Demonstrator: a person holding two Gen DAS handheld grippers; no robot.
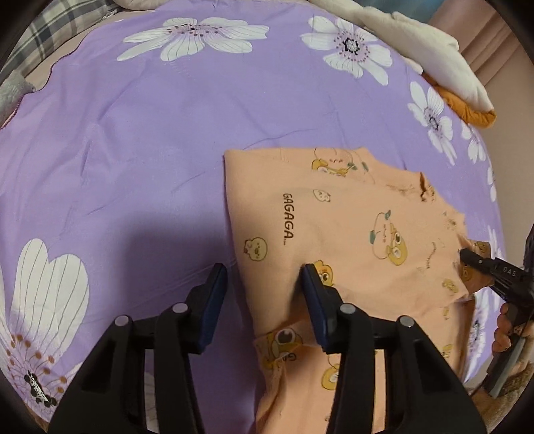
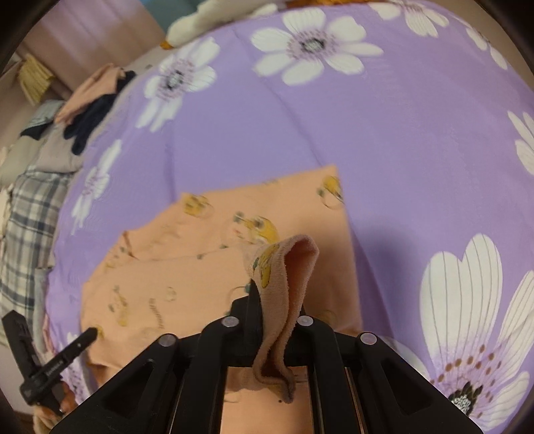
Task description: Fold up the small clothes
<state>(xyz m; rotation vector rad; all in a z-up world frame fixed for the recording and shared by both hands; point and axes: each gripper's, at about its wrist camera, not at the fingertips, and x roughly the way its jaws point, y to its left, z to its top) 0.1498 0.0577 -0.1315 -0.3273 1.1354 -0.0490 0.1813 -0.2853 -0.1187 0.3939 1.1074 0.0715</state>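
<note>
A small peach garment [image 1: 350,227] printed with yellow cartoon bears and "GAGAGA..." lies partly folded on the purple floral bedsheet [image 1: 150,140]. My left gripper [image 1: 263,277] is open just above the garment's left edge, one finger over the cloth, one over the sheet. In the right wrist view my right gripper [image 2: 267,300] is shut on a ribbed cuff or hem [image 2: 283,277] of the same garment [image 2: 187,273] and holds it lifted above the body. The right gripper also shows at the right edge of the left wrist view [image 1: 467,257]. The left gripper shows at lower left of the right view [image 2: 90,334].
A cream and orange cushion or blanket [image 1: 440,66] lies at the far right of the bed. A plaid cloth [image 1: 56,23] sits at the far left corner. A pile of peach and navy clothes [image 2: 93,100] and plaid fabric [image 2: 26,227] lie beyond the bed's edge.
</note>
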